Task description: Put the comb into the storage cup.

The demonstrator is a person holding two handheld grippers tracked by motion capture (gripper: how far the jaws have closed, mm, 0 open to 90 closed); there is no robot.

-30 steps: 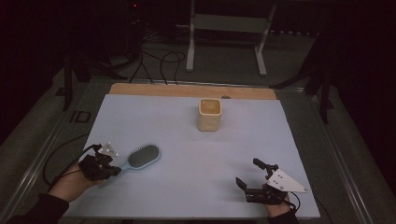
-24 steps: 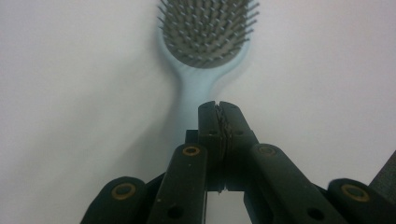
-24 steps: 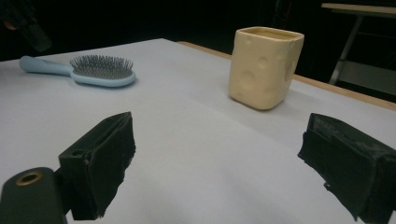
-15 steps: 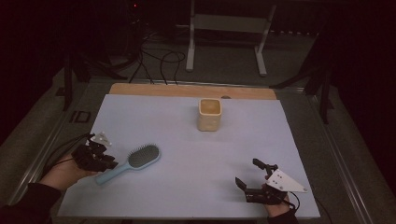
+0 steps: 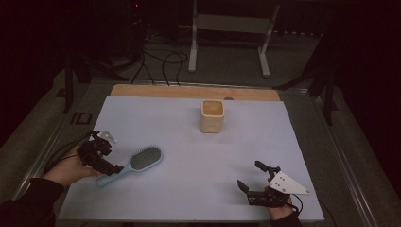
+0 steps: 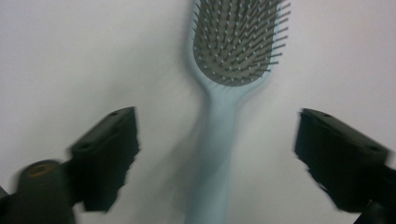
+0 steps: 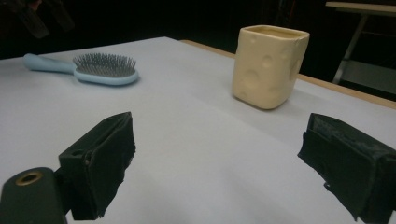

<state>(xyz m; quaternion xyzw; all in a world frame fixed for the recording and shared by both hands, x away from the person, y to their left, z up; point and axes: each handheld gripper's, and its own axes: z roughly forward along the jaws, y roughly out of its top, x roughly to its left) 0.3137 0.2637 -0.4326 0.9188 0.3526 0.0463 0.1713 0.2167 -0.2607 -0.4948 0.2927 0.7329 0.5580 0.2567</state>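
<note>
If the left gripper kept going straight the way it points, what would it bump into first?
Probably the blue hairbrush. The left gripper has just been opening; its jaws stand wide on either side of the handle without touching it, and the bristle head lies straight ahead.

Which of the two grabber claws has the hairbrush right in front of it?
The left gripper. The blue hairbrush has its handle lying between its open jaws, untouched. The right gripper sits across the table, jaws open, nothing between them.
</note>
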